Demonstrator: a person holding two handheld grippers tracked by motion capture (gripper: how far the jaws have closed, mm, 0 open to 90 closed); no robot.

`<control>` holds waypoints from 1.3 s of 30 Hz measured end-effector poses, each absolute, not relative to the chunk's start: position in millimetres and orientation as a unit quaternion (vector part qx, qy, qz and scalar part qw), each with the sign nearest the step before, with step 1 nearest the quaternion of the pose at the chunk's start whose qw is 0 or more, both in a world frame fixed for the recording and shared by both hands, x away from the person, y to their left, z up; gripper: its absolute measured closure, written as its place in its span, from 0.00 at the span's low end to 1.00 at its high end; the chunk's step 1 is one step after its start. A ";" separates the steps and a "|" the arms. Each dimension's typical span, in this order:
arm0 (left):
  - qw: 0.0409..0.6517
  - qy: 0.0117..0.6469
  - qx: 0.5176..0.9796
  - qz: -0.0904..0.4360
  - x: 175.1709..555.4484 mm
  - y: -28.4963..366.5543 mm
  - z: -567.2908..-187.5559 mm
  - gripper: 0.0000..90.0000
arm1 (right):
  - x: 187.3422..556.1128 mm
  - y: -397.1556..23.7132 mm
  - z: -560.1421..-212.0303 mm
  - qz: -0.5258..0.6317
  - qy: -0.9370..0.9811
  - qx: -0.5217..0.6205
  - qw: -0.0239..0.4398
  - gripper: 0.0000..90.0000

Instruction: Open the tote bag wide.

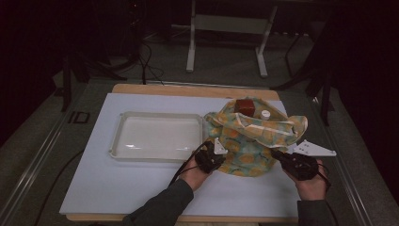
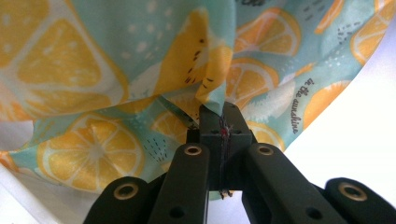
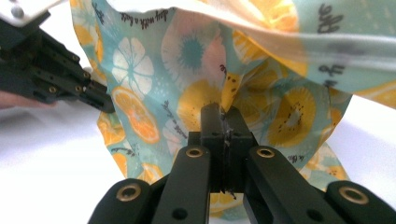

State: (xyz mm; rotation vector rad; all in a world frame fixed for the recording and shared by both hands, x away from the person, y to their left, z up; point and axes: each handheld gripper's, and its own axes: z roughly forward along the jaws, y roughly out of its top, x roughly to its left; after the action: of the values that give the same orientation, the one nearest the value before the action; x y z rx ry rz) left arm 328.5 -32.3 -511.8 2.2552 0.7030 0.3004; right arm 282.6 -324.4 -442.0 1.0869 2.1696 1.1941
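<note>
A thin, crumpled cloth printed with orange and lemon slices on pale teal (image 1: 249, 141) lies heaped on the white sheet covering the tabletop (image 1: 141, 188), just to the right of a shallow, rectangular white plastic tray (image 1: 157, 136). On the far side of the cloth from the person, a small reddish-brown block (image 1: 245, 106) and a small white round cap (image 1: 266, 113) sit against its folds.

The left gripper (image 1: 217, 151) meets the cloth at its near left edge, the corner closest to the tray. In the left gripper view the cloth (image 2: 140, 70) runs down into the left gripper (image 2: 219, 119), whose black jaws are closed on a pinch of fabric.

The right gripper (image 1: 274, 153) meets the cloth's near right edge. In the right gripper view its black jaws are pressed together on a fold of the cloth (image 3: 196, 60) at the right gripper (image 3: 223, 116); the left gripper (image 3: 100, 100) grips the cloth's edge farther off.
</note>
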 end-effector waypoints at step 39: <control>0.493 0.259 0.822 0.116 324.9 2.0 -444.6 0.49 | 283.2 -320.6 -473.4 0.406 0.803 0.396 0.185 1.00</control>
State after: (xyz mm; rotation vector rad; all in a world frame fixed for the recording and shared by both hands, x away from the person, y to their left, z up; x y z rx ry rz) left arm 324.9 2.0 -444.6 1.9953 0.6288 0.2821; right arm 283.2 -320.6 -473.4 1.1147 2.2630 1.1440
